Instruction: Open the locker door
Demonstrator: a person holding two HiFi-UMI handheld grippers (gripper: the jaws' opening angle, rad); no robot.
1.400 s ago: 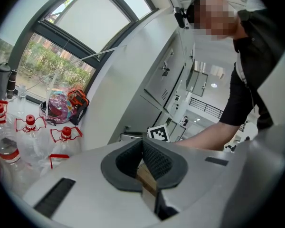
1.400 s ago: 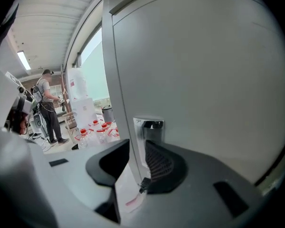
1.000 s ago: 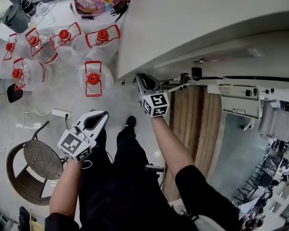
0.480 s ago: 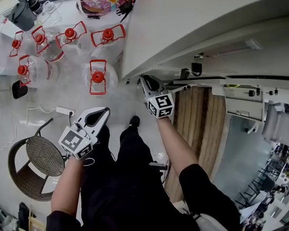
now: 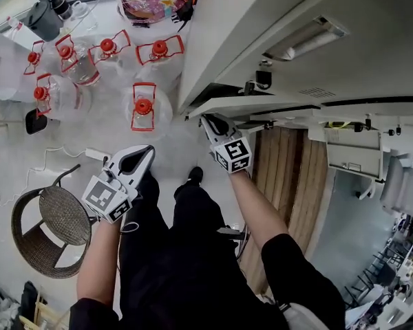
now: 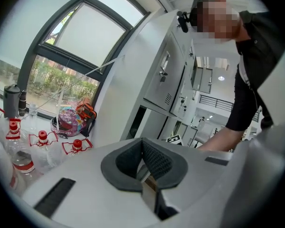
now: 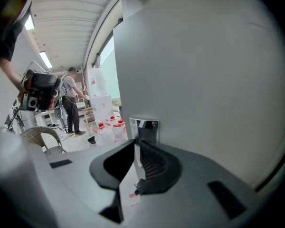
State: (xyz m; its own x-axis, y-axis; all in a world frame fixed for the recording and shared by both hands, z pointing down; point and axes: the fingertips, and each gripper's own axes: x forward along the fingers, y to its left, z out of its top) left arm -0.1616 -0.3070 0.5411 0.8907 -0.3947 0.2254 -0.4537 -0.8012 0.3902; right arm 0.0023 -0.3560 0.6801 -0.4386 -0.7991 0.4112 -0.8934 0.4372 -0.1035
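Note:
The grey locker door (image 5: pixel 261 26) stands a little ajar, with a dark gap (image 5: pixel 217 91) along its lower edge. My right gripper (image 5: pixel 212 124) is at that edge. In the right gripper view a chrome handle tab (image 7: pixel 144 127) on the door (image 7: pixel 204 80) sits between the jaws, which are closing with the ribbed pad against it. My left gripper (image 5: pixel 132 159) hangs lower left, away from the locker, jaws together and empty; in its own view the pads (image 6: pixel 154 161) meet with nothing between them.
Several water jugs with red caps (image 5: pixel 144 105) stand on the floor to the left. A wicker chair (image 5: pixel 51 229) and a power strip (image 5: pixel 96 155) are at lower left. More locker units (image 5: pixel 354 153) are at right. A person (image 7: pixel 71 103) stands far off.
The locker door has swung a bit further out and a dark gap now shows at its edge. My right gripper moved slightly right with it. The left gripper stayed put.

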